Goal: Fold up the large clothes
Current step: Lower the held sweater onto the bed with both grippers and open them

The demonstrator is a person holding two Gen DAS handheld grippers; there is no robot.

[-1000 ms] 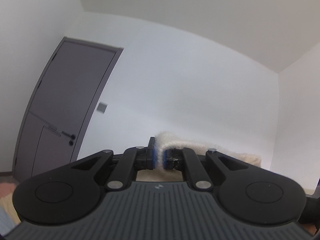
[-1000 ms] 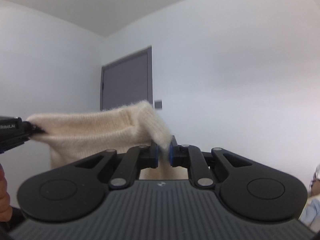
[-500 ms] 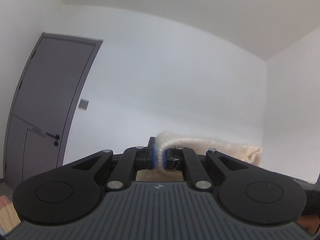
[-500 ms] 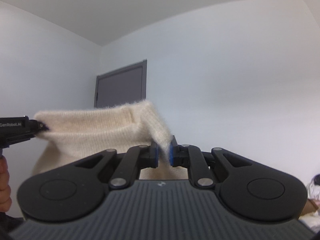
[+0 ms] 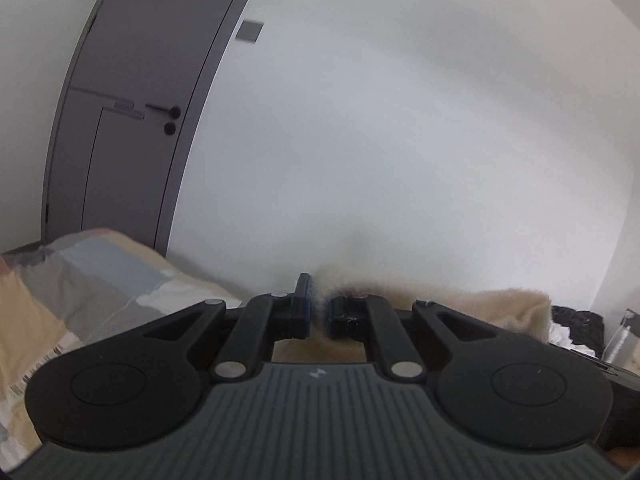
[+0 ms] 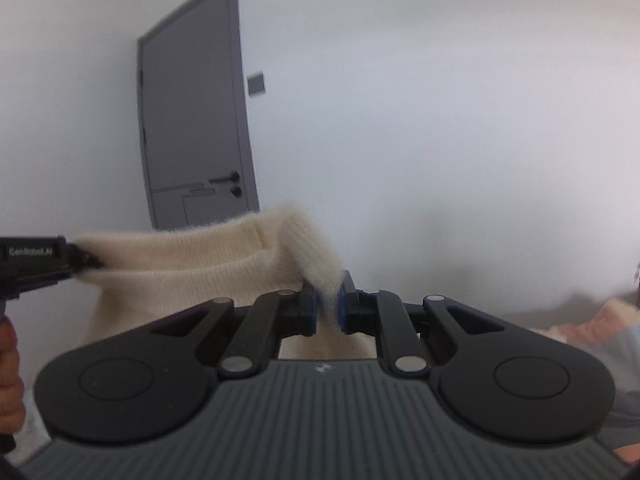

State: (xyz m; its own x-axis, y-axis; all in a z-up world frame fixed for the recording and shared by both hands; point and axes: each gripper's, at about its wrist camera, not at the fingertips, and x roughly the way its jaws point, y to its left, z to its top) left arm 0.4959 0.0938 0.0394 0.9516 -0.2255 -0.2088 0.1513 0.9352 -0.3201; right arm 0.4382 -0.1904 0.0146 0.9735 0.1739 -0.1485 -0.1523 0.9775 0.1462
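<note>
A cream knitted sweater [image 6: 192,264] is held stretched in the air between the two grippers, in front of the white wall to the right of the grey door [image 6: 192,120]. One ribbed edge is pinched by the closed right gripper [image 6: 329,304]; the other end is clamped in the left gripper [image 5: 318,312], whose pads are closed on the fuzzy fabric. A patchwork blanket [image 5: 80,292] lies below the door.
</note>
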